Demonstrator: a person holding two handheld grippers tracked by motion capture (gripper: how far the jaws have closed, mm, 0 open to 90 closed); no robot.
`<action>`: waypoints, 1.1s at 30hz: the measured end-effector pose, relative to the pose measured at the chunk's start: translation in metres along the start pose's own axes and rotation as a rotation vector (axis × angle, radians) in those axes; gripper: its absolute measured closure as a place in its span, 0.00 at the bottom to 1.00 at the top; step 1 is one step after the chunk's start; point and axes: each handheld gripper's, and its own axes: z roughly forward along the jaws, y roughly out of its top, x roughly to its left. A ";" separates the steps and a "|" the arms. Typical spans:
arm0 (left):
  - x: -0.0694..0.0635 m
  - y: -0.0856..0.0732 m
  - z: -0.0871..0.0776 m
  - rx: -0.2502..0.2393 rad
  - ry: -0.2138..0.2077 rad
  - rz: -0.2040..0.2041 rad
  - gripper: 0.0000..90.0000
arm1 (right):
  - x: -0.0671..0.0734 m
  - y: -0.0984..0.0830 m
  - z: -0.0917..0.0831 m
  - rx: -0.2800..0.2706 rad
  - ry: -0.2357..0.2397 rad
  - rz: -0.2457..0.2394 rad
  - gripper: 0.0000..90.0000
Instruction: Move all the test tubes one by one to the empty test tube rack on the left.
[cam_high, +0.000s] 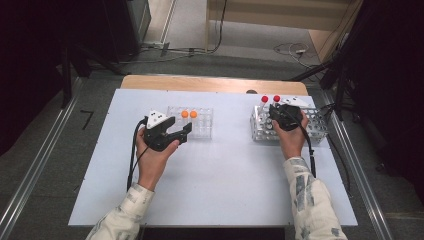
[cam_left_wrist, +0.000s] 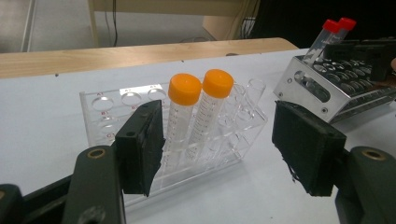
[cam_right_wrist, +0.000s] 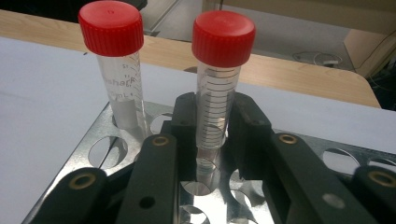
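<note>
Your right gripper (cam_right_wrist: 212, 135) has a red-capped tube (cam_right_wrist: 217, 88) clamped

It's upright in the metal rack (cam_right_wrist: 105, 135), cap up, graduation lines legible, a second red-capped tube (cam_right_wrist: 116, 70) beside it reading "mL". Your left gripper (cam_left_wrist: 219, 154) hangs open, holding nothing, by the clear rack (cam_left_wrist: 107, 116) marked A1.

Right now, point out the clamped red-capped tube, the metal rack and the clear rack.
clamped red-capped tube (cam_right_wrist: 223, 39): right gripper view, cap.
metal rack (cam_right_wrist: 100, 128): right gripper view, top plate.
clear rack (cam_left_wrist: 95, 116): left gripper view, top plate.
</note>
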 end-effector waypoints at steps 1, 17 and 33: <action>0.000 0.000 0.000 0.001 0.001 0.001 0.39 | 0.001 0.000 0.000 -0.001 0.000 -0.001 0.79; 0.000 0.000 -0.001 0.002 0.002 0.000 0.35 | 0.000 0.031 -0.034 -0.102 0.028 -0.004 0.79; -0.001 0.000 -0.001 0.012 0.021 0.005 0.31 | 0.006 0.031 -0.068 -0.130 0.085 -0.019 0.79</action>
